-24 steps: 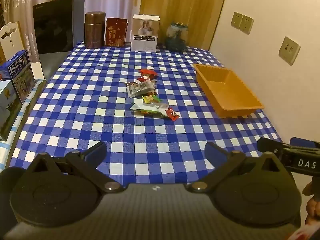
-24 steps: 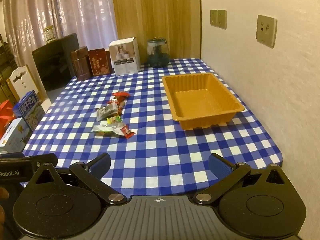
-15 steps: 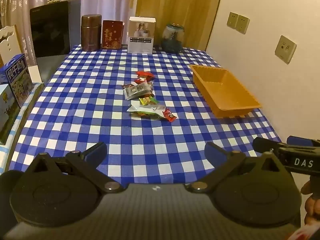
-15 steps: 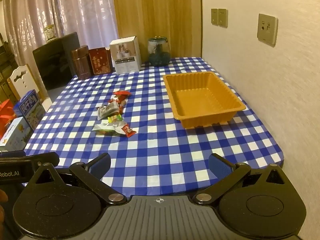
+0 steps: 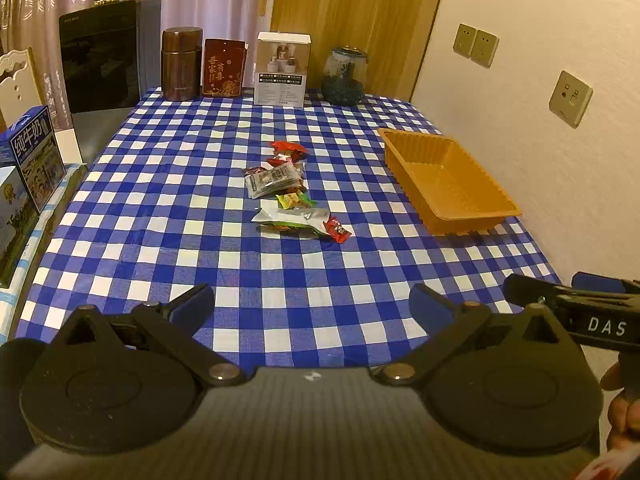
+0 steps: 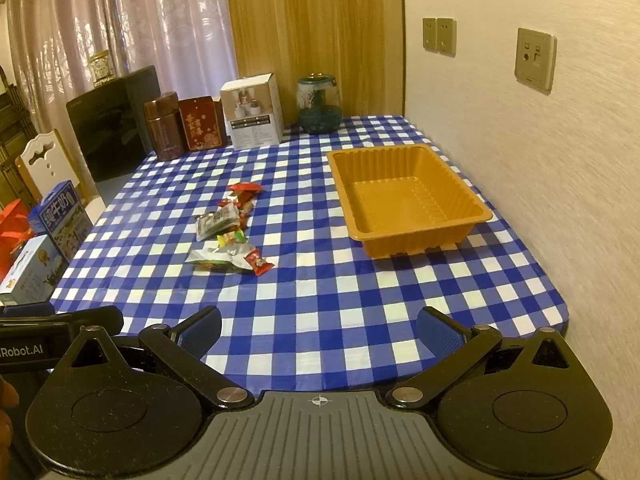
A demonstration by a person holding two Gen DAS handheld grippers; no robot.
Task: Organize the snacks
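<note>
On the blue-and-white checked tablecloth (image 5: 160, 216) ahead of you, a small heap of wrapped snacks (image 5: 290, 192) lies near the middle, loose and unsorted. To its right, well apart and close to the wall, stands an empty orange tray (image 6: 404, 200), probably set there to receive them.

Your left gripper (image 5: 312, 308) and right gripper (image 6: 320, 330) both hover over the near table edge, tilted downward. Each has its blue-padded jaws spread wide with nothing between them, so you look poised to reach, and no snack has been lifted yet.

Along the far edge stand a brown canister (image 5: 181, 64), a red tin (image 5: 223, 67) with gold Chinese characters too small to read, a white box (image 5: 283, 68) and a glass jar (image 5: 344, 77).

Readable writing: "DAS" on the right gripper's side in the left view, "Robot.AI" on the left gripper's side in the right view, and "纯牛奶" on a blue milk carton (image 5: 34, 156) beside the table.
</note>
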